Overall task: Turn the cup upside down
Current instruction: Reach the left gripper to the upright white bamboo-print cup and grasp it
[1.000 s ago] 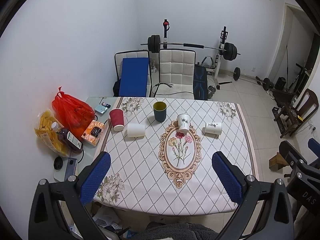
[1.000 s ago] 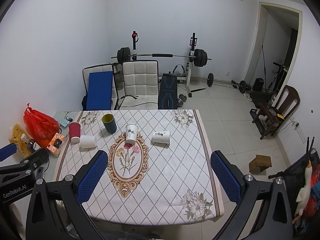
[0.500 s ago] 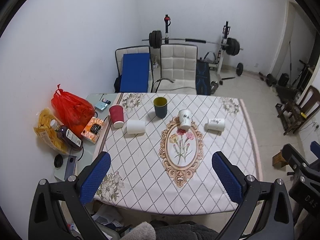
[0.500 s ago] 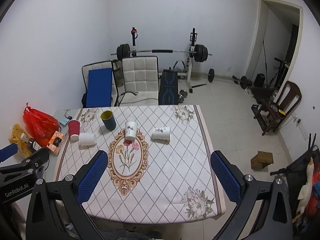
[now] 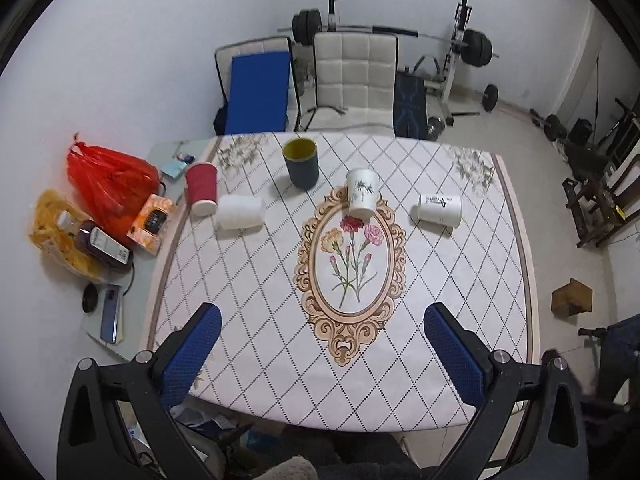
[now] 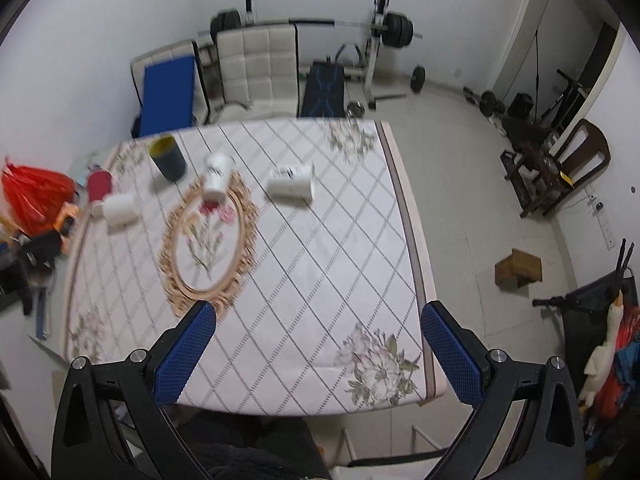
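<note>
Since both my left gripper [image 5: 322,344] and right gripper [image 6: 318,342] hang wide apart over the table's near edge [image 5: 320,420], nothing's flipped yet; the dark cup [image 5: 301,163] stands upright at the far side, untouched.

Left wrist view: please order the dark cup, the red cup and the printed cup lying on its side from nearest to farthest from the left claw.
1. The printed cup lying on its side, right of the oval flower pattern.
2. The red cup, upside down near the left table edge; only slightly farther, so this order is close.
3. The dark cup, upright with a yellow inside, toward the far edge.

The left claw is open above the near edge.
</note>
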`<state>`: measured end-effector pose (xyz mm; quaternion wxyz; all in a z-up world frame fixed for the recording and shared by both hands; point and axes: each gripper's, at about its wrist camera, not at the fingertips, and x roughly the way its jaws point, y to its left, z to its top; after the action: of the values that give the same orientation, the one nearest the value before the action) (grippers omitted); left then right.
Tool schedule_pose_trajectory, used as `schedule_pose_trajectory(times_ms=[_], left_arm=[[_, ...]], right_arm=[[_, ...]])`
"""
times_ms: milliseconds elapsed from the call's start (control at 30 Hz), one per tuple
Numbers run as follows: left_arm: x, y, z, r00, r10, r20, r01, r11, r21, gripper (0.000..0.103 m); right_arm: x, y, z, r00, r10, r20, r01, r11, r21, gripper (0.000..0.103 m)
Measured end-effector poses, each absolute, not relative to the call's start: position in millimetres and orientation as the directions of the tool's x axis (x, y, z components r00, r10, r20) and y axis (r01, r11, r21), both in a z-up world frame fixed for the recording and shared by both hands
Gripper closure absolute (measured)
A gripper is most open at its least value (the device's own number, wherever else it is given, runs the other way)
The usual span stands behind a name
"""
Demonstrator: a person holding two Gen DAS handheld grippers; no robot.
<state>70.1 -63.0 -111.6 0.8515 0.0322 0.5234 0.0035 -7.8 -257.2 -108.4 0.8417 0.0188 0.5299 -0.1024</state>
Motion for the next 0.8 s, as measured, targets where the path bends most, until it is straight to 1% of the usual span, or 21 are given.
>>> schedule_pose_trajectory(times_ms=[200,400,600,800], left_arm=[[112.5,-74.7,-155.6,0.387,0.053,-0.920,0.058,0.995,0.082,0.000],[166.5,-79.1,-198.1,0.324,0.046,-0.945,0.104,0.991,0.084,0.000],[221.3,-81.7,-236.7,0.268,0.044,-0.962,0.147,0.985,0.086,0.000],[271.2,-88.1,-272.0,0.220,0.044,-0.974,0.178,0.980,0.085,0.000]], right_arm=[[20.7,-271.8,-179.2,0.305,-0.195,-0.932,0.206,0.969,-0.135,0.000],[56.7,-275.0,-250.2,0.167,-0.203,-0.965,0.237,0.958,-0.161,0.000],[92.3,-267.1,-301.6,0.065,-0.203,-0.977,0.242,0.953,-0.182,0.000],[126.3,-261.2,-334.0,0.004,-0.180,-0.984,0.261,0.950,-0.173,0.000]])
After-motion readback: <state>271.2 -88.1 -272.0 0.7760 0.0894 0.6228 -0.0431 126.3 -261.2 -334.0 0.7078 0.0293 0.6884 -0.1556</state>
